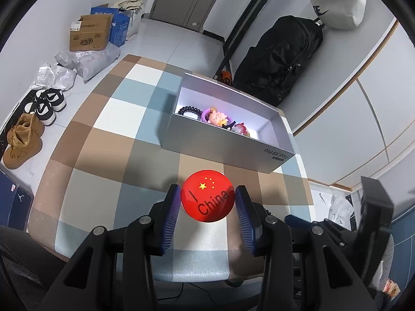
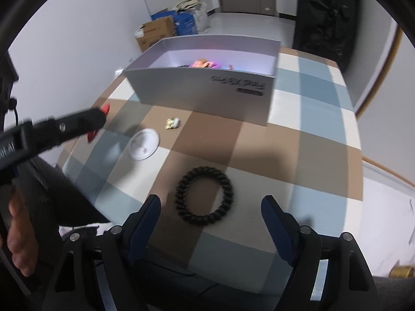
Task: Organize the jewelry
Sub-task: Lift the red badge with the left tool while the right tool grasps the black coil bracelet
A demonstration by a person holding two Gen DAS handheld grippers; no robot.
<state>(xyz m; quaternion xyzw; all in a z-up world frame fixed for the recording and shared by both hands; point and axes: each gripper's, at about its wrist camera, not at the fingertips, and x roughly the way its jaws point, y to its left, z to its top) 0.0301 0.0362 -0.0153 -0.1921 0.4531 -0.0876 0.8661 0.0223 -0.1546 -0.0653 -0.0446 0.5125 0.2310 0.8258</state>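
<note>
**Box partly filled, three pieces still loose on the worktop**

The open grey box (image 1: 228, 140) already holds several pieces: a dark coiled band and some colourful charms lie inside it. The left gripper (image 1: 207, 202) has its jaws closed on a round red badge (image 1: 207, 199), carried just short of the box's near wall, so that piece looks ready to go in next. The right gripper (image 2: 210, 223) has its jaws well apart and empty above a black spiral hair tie (image 2: 204, 195), which lies flat on the worktop (image 2: 311, 140) well short of the box. Nearer the box sit a small pale charm (image 2: 172, 123) and a white round disc (image 2: 144, 143), both untouched. The box's tall near wall must be cleared on each drop. Beyond the box, cardboard cartons (image 1: 89, 33), shoes (image 1: 23, 142) and a black bag (image 1: 280, 59) stand on the floor, clear of the work.
</note>
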